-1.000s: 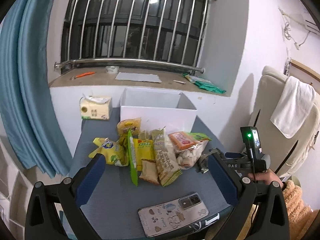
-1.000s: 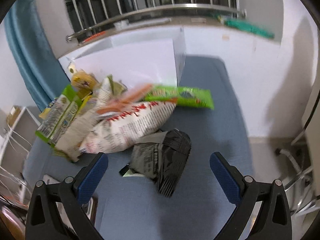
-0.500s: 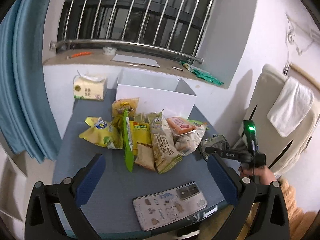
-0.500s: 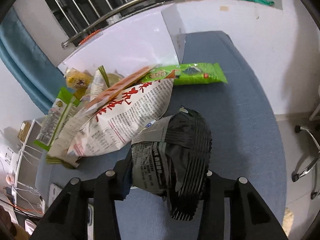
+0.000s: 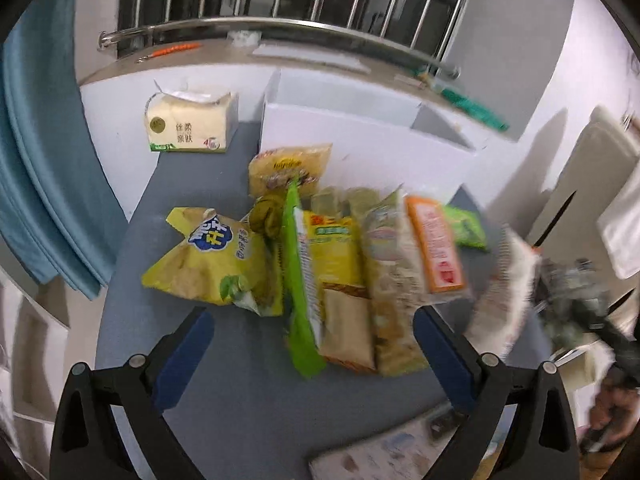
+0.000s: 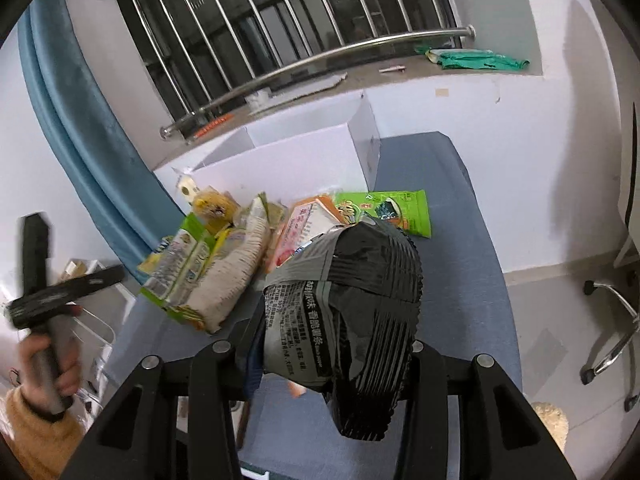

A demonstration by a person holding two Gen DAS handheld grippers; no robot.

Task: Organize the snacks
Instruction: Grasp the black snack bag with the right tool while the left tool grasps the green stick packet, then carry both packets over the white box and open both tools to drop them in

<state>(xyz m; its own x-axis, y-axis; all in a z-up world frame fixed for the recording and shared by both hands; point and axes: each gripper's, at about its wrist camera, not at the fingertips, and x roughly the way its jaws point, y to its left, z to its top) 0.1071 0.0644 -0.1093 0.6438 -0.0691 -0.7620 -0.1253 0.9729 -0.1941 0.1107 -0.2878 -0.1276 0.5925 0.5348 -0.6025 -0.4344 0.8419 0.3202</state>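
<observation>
My right gripper [image 6: 332, 354] is shut on a black snack bag [image 6: 348, 320] and holds it up above the blue table [image 6: 452, 264]. A pile of snack packets [image 5: 332, 276] lies mid-table: a yellow chip bag [image 5: 212, 260], a green stick pack [image 5: 298, 280], an orange packet [image 5: 436, 252]. A white open box [image 5: 360, 128] stands behind the pile; it also shows in the right wrist view [image 6: 288, 160]. My left gripper [image 5: 312, 352] is open and empty, just in front of the pile. The right gripper with the black bag shows blurred at the right of the left wrist view [image 5: 568, 300].
A tissue pack [image 5: 188, 128] sits at the table's back left. A phone [image 5: 384, 452] lies at the front edge. A blue curtain [image 5: 44, 160] hangs on the left. A green seaweed pack [image 6: 384, 212] lies by the box. A chair base [image 6: 612, 340] stands right of the table.
My right gripper has lifted the black bag off the table. My left gripper has moved forward and down toward the snack pile.
</observation>
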